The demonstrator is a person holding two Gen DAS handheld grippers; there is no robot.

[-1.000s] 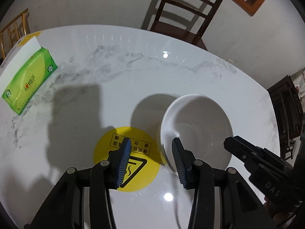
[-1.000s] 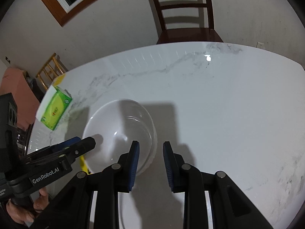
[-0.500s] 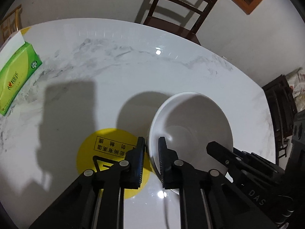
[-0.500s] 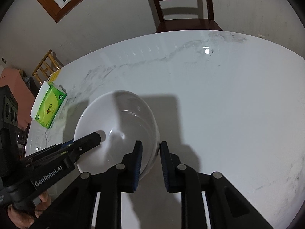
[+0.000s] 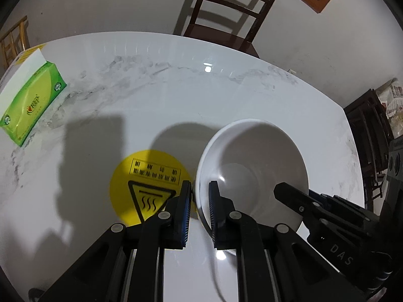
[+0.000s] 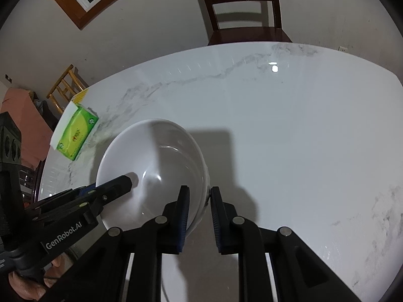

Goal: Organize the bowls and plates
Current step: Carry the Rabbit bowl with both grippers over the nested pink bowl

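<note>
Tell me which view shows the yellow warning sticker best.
The left wrist view: the sticker lies flat on the table beside the bowl, its near edge behind the left gripper. The right wrist view shows none of it; the bowl and gripper cover that spot.

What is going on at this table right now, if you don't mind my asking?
A person is working a handheld gripper in each hand on a single white bowl on the marble table. The left gripper is shut on the bowl's rim on one side, and the right gripper is shut on the opposite rim; both have just been closing. A yellow warning sticker lies beside the bowl, and a green tissue box sits further off.
</note>
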